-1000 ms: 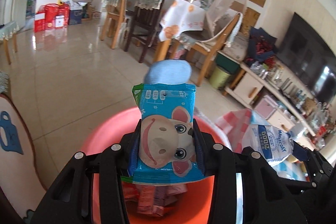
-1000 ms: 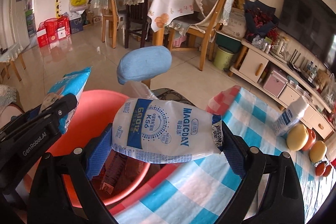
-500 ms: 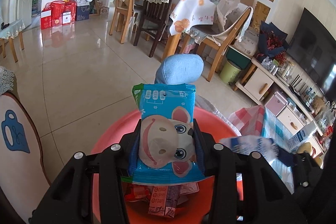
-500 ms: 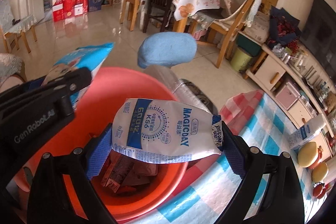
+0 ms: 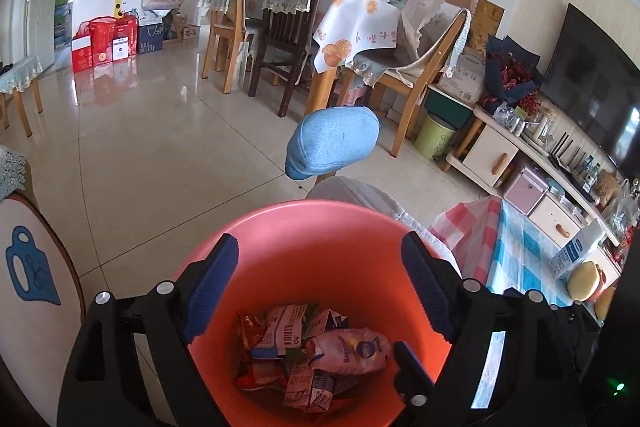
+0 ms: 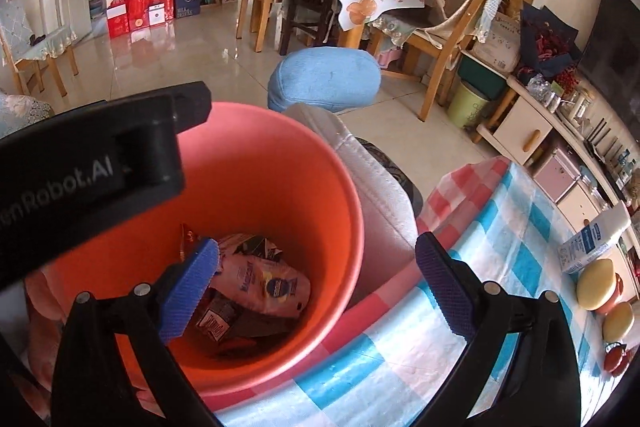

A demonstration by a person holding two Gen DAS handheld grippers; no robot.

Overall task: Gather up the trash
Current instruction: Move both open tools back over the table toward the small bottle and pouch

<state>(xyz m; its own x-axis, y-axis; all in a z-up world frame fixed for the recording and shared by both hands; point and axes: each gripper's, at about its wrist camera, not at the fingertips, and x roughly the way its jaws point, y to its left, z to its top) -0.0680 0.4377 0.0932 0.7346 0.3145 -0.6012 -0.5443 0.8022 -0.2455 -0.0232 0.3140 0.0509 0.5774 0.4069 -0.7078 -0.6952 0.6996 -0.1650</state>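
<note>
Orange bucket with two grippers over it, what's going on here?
A person is collecting trash with a handheld gripper in each hand. Both the left gripper and the right gripper are open and empty above the orange bucket. A white Magicday pouch lies on top of crumpled wrappers at the bottom. The bucket stands beside the checked tablecloth, where a small carton stands.

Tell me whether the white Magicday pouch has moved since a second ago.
Yes. It left the right gripper, whose fingers now stand open, and dropped down into the orange bucket, where the pouch lies on the other wrappers.
</note>
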